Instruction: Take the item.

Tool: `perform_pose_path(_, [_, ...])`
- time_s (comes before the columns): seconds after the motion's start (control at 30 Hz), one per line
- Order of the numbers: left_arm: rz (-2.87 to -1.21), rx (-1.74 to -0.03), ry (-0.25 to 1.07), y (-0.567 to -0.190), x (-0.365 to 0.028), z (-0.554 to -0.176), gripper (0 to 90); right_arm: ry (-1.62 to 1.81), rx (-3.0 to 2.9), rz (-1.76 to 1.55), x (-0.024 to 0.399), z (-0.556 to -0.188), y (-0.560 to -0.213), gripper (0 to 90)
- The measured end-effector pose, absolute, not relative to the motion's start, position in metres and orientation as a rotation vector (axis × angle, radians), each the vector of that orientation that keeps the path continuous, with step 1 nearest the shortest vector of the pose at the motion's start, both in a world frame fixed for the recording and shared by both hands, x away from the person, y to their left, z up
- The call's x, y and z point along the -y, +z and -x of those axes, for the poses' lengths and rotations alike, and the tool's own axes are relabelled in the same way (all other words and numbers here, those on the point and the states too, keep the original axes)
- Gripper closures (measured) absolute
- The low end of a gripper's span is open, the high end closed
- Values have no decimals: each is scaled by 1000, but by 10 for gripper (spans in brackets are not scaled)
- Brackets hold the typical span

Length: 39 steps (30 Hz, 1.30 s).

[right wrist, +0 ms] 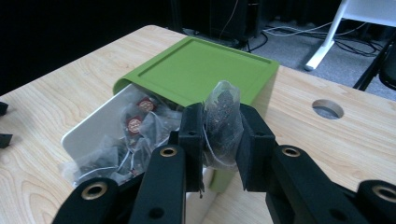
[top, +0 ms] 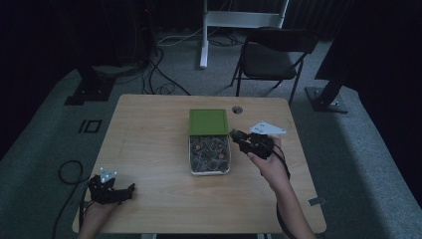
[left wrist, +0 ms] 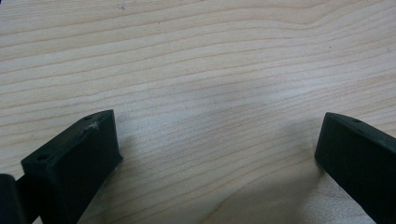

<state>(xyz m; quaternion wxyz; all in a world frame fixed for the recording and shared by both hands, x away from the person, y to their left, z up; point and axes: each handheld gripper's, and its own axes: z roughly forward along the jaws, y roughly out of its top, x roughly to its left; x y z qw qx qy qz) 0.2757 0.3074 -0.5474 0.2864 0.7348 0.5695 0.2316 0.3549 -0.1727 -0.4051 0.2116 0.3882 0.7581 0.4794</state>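
Two grippers, high view: I see my left gripper [top: 130, 189] near the table's [top: 149, 139] front left corner, well apart from the box; my right gripper [top: 234, 133] sits just beside the box's right wall.
Box, high view: a white box [top: 190, 162] of tea bags lies mid-table, its green lid [top: 208, 121] slid back over the far end.
Beyond the box, high view: a round cable hole [top: 237, 109] in the tabletop lies just past the lid's far right corner; a black folding chair [top: 271, 56] stands on the floor behind the table.
Left gripper view: my jaws stand wide apart over bare wood grain [left wrist: 201, 74], nothing between them.
Right gripper view, tongs: my right gripper [right wrist: 220, 128] is clamped on a tea bag [right wrist: 223, 116], a mesh pouch of dark leaf pinched upright between the two black jaws.
Right gripper view, tea bag's place: I hold it above the box's near right corner, in front of the green lid [right wrist: 201, 70].
Right gripper view, box: more tea bags [right wrist: 135, 123] with red round tags lie heaped in the open part of the white box [right wrist: 88, 126].
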Motion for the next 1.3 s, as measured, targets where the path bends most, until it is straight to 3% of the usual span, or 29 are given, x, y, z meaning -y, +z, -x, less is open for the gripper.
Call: perform_pose_path(1.3, [-1967,-1521,619,-547,-308,-276,2,1215,-1867,-1264,263,-379,-403,745])
